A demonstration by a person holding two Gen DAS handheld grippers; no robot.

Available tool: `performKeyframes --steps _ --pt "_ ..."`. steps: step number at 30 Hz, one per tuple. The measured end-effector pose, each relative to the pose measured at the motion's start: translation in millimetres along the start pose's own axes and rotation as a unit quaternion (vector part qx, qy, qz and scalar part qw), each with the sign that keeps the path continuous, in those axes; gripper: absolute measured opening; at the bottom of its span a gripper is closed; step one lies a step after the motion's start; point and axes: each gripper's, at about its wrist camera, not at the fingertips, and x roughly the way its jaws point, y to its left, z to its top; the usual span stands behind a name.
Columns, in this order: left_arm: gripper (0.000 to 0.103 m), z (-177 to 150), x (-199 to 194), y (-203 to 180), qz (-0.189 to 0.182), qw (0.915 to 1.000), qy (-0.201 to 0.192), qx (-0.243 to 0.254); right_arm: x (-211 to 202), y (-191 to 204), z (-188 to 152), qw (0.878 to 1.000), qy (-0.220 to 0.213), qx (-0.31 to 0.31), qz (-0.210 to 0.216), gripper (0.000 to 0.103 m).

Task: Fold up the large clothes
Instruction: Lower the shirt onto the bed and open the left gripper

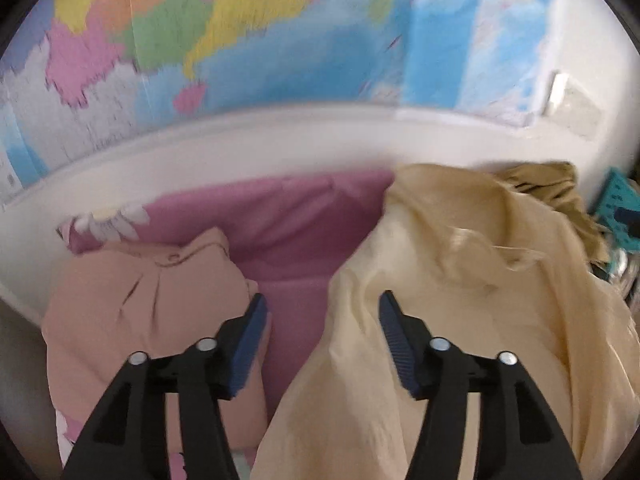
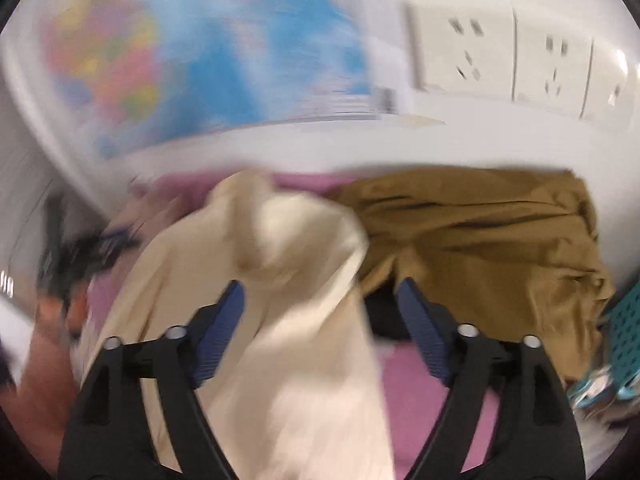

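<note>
Both claws point forward and slightly down over the pink bedsheet (image 1: 296, 240). The left gripper (image 1: 322, 312) gapes wide, empty, beside the cream garment (image 1: 460, 280). The right gripper (image 2: 320, 300) gapes wide astride its raised fold. A map (image 1: 240, 40) covers the far wall.

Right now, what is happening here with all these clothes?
A person holding two grippers is sorting laundry on a pink bedsheet. Both the left gripper and the right gripper are open and grip nothing. A crumpled cream shirt lies loose in front of them. A folded peach garment sits on the left, and a rumpled brown garment on the right.
</note>
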Motion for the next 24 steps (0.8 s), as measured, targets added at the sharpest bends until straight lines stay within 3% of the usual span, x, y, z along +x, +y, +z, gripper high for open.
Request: performKeyframes --steps 2,5,7,8,10,12,13,14,15,17,20,21,24 --pt "0.063 -10.2 -14.6 -3.8 -0.012 0.9997 -0.011 0.016 -22.3 32.8 -33.0 0.999 0.008 -0.040 -0.009 0.092" --pt "0.068 -32.5 -35.8 -16.3 -0.022 0.9983 -0.024 0.047 -28.5 67.8 -83.4 0.997 0.055 -0.054 -0.016 0.092" --pt "0.070 -46.4 -41.1 -22.5 -0.024 0.9974 -0.028 0.061 -16.2 94.8 -100.6 0.994 0.084 -0.068 -0.017 0.093" --pt "0.071 -50.7 -44.8 -26.6 -0.023 0.9970 -0.029 0.068 -13.0 107.5 -114.9 0.992 0.093 -0.080 -0.030 0.098" --pt "0.075 -65.3 -47.2 -34.0 -0.020 0.9959 -0.029 0.083 2.0 119.2 -135.2 0.989 0.106 -0.092 -0.053 0.097" --pt "0.075 -77.8 -46.8 -39.8 -0.020 0.9949 -0.024 0.096 20.3 124.2 -150.2 0.985 0.114 -0.107 -0.079 0.075" --pt "0.075 -82.2 -46.6 -41.4 -0.023 0.9947 -0.020 0.098 26.8 123.4 -155.7 0.983 0.119 -0.110 -0.090 0.053" --pt "0.075 -86.5 -46.5 -42.4 -0.024 0.9945 -0.017 0.101 29.5 118.2 -159.2 0.982 0.123 -0.106 -0.098 0.018" --pt "0.075 -89.8 -45.5 -42.3 -0.024 0.9943 -0.016 0.102 22.9 107.0 -159.2 0.984 0.122 -0.089 -0.088 0.007" --pt "0.075 -94.5 -49.2 -42.3 -0.020 0.9938 -0.016 0.108 -2.6 80.7 -147.8 0.993 0.096 -0.041 -0.056 0.004" --pt "0.075 -97.3 -58.3 -34.4 -0.017 0.9936 -0.022 0.110 -54.6 49.6 -120.2 0.998 0.029 0.000 -0.063 0.003" --pt "0.075 -97.2 -60.8 -31.9 -0.013 0.9938 -0.025 0.108 -82.2 30.4 -107.8 0.997 -0.004 0.022 -0.080 0.003" --pt "0.075 -98.0 -68.5 -21.6 -0.014 0.9945 -0.034 0.098 -110.8 -30.7 -92.4 0.990 -0.046 0.095 -0.098 0.003"
